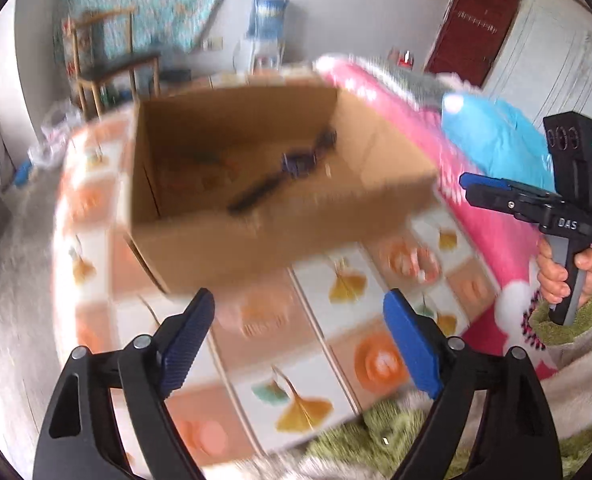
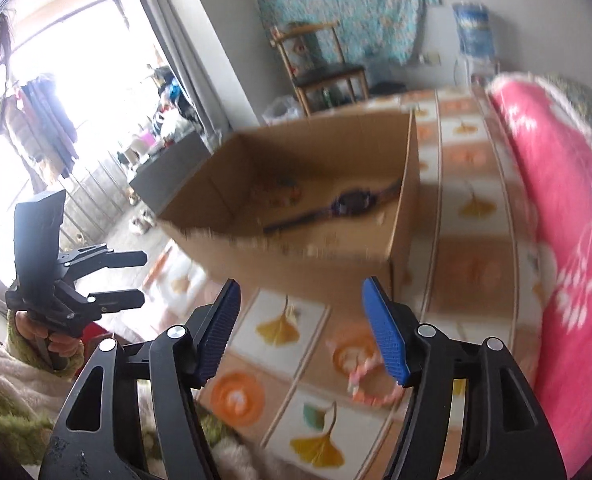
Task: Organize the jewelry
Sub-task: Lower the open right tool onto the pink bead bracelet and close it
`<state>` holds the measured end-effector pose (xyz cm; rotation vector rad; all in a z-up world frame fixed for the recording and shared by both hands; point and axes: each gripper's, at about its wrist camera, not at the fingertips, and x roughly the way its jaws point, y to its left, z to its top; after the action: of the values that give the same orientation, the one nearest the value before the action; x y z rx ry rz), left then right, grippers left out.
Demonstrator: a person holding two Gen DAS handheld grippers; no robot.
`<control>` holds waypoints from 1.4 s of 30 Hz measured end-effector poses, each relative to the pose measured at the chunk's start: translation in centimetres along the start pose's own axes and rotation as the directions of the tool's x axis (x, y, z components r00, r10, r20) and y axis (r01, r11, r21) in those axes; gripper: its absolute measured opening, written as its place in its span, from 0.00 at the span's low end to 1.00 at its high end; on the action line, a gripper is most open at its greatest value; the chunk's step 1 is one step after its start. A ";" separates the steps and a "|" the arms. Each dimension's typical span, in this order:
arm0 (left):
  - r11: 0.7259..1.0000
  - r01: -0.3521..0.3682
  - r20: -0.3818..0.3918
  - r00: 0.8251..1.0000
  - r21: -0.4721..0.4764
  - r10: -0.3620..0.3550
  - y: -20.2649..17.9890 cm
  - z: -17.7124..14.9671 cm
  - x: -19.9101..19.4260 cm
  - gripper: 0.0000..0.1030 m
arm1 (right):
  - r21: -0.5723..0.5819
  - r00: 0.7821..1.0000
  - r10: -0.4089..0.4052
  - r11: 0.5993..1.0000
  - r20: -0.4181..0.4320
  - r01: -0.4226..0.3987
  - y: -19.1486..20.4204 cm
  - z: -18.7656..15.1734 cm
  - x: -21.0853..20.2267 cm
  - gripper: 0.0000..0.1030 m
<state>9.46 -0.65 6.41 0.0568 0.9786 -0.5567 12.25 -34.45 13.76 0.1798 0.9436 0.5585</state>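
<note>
An open cardboard box (image 1: 256,240) (image 2: 296,256) stands on a bed with a ginkgo-patterned sheet (image 1: 343,288) (image 2: 284,328). A dark purple watch (image 1: 296,164) (image 2: 351,202) lies inside it, with a blurred colourful piece (image 1: 204,164) (image 2: 282,192) beside it. A pink-and-white bracelet (image 1: 415,266) (image 2: 365,376) lies on the sheet in front of the box. My left gripper (image 1: 299,312) (image 2: 142,278) hangs open and empty short of the box. My right gripper (image 2: 301,292) (image 1: 467,186) is open too, above the bracelet, with nothing between its pads.
A pink blanket (image 1: 475,208) (image 2: 567,220) and a blue pillow (image 1: 495,140) lie to the right of the box. A wooden chair (image 2: 323,68), a water dispenser (image 1: 268,28) and a red door (image 1: 471,28) stand along the far wall. Green fluffy sleeves (image 1: 567,320) cover both wrists.
</note>
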 end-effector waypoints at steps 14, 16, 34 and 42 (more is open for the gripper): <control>0.974 -0.227 -0.161 0.961 0.010 0.226 -2.2 -3.6 10.1 0.85 | -0.008 0.936 -0.254 0.966 -0.242 0.259 0.1 -5.4 7.5 0.56; 0.971 -0.239 -0.151 0.959 0.011 0.238 -2.5 -3.7 10.2 0.88 | -0.026 0.927 -0.279 0.959 -0.249 0.282 0.1 -5.7 8.0 0.53; 0.958 -0.282 -0.137 0.952 -0.058 0.272 -2.7 -3.7 11.1 0.95 | -0.041 0.911 -0.338 0.940 -0.235 0.338 0.4 -6.1 7.9 0.26; 0.956 -0.286 -0.142 0.951 -0.064 0.275 -2.8 -3.8 11.0 0.95 | -0.016 0.923 -0.299 0.953 -0.242 0.304 -2.0 -5.4 8.9 0.30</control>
<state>9.95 -6.55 -4.03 0.1571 1.1002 -0.2514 12.75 -31.98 3.49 -0.0176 1.1905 0.2875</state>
